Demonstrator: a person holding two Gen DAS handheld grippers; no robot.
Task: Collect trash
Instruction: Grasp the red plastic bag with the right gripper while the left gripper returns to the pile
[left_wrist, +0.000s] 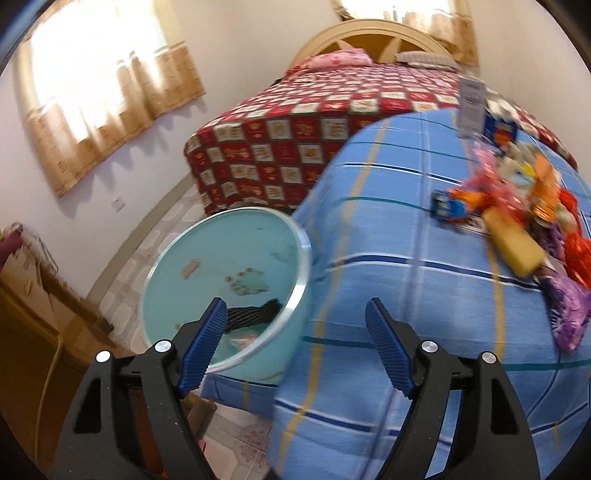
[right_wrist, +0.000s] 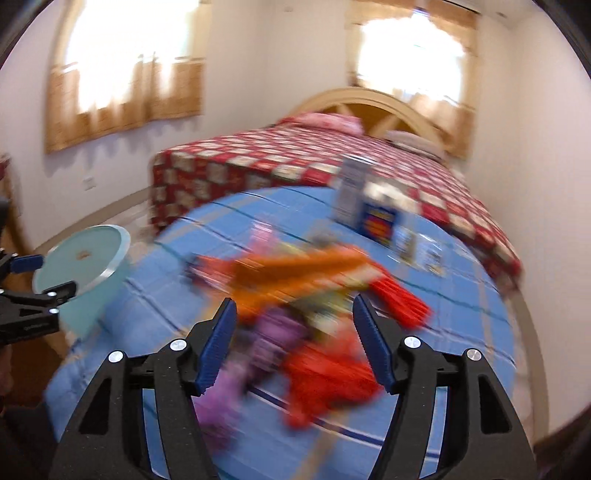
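Both claws hang spread and empty over a blue checked mattress (left_wrist: 424, 236). The trash pile (right_wrist: 314, 295) of bright wrappers lies directly ahead of the right claw (right_wrist: 293, 343), just beyond its fingertips, and well off to the right of the left claw (left_wrist: 297, 347). The light blue bin (left_wrist: 229, 280) sits just ahead-left of the left claw. The right claw looks nearer the pile.

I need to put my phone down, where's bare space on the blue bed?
The blue plaid cover is bare between the teal bin and the wrapper pile. That pile and the boxes behind it crowd the right side.
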